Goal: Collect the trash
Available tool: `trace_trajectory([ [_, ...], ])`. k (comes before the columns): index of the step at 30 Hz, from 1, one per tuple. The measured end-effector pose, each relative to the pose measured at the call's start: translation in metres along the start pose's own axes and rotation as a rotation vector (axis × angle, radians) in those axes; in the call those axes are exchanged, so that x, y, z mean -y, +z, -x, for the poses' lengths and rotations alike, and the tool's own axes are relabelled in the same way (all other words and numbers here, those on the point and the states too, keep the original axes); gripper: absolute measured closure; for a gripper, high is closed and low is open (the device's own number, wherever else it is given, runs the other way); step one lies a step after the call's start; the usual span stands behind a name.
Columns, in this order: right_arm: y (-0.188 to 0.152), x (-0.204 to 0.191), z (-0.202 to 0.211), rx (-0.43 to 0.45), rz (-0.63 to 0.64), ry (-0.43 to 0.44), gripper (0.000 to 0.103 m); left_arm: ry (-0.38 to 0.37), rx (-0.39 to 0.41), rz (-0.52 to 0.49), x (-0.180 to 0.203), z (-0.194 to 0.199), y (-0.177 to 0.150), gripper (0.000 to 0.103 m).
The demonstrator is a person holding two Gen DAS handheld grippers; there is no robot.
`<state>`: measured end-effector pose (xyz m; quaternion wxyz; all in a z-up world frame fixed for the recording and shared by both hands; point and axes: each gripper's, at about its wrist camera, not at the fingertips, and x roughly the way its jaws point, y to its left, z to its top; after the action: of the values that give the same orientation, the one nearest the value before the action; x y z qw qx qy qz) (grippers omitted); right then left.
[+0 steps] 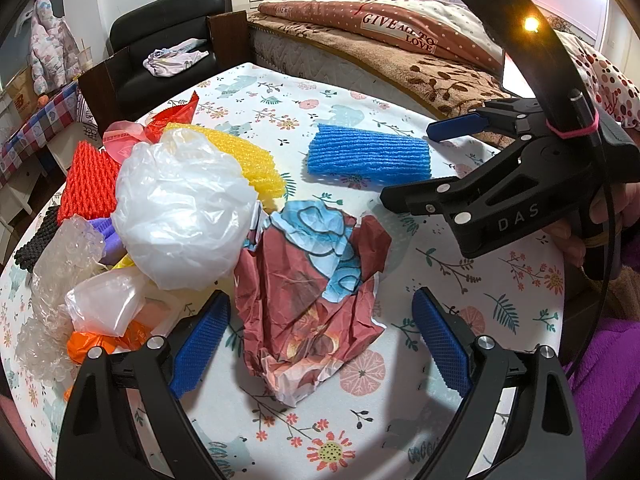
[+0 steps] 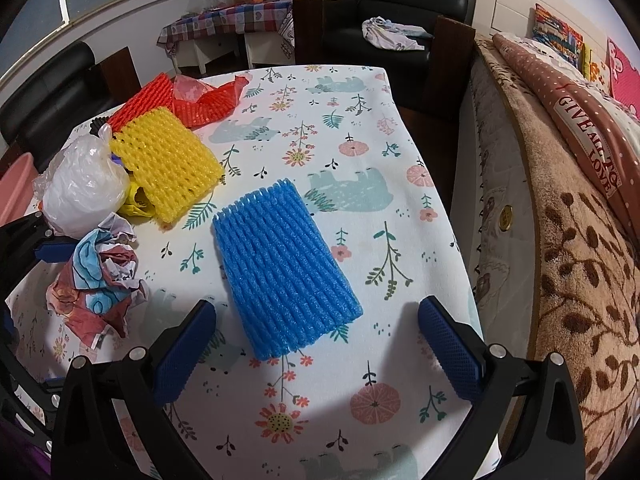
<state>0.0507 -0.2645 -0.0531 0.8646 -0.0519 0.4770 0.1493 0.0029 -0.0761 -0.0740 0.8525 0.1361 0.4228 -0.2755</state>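
A crumpled red-and-blue printed paper (image 1: 308, 292) lies on the floral tablecloth between the fingers of my open left gripper (image 1: 320, 344); it also shows in the right wrist view (image 2: 100, 280). A blue foam net sleeve (image 2: 280, 268) lies flat just ahead of my open, empty right gripper (image 2: 316, 356); it also shows in the left wrist view (image 1: 368, 156). The right gripper (image 1: 404, 160) shows open in the left wrist view, beside the blue sleeve. A white plastic bag (image 1: 180, 216), a yellow foam net (image 2: 168, 168) and a red foam net (image 1: 88, 180) lie in a pile at the left.
The pile also holds bubble wrap (image 1: 52, 280), an orange wrapper (image 1: 104, 344) and a red mesh bag (image 2: 212, 104). A bed (image 2: 560, 200) runs along the table's right edge. A black armchair (image 2: 400, 12) stands behind the table.
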Motion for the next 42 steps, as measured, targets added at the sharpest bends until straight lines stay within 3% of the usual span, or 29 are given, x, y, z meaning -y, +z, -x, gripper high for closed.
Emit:
trace_trajectory([
  [35, 0.0004, -0.0011, -0.0004, -0.001, 0.001, -0.001, 0.003, 0.000, 0.001, 0.002, -0.0011, -0.0002, 0.0002, 0.010],
  [42, 0.0003, -0.0009, -0.0005, -0.003, 0.003, -0.001, 0.003, 0.030, -0.013, 0.031, 0.0019, -0.0037, 0.0054, 0.007],
])
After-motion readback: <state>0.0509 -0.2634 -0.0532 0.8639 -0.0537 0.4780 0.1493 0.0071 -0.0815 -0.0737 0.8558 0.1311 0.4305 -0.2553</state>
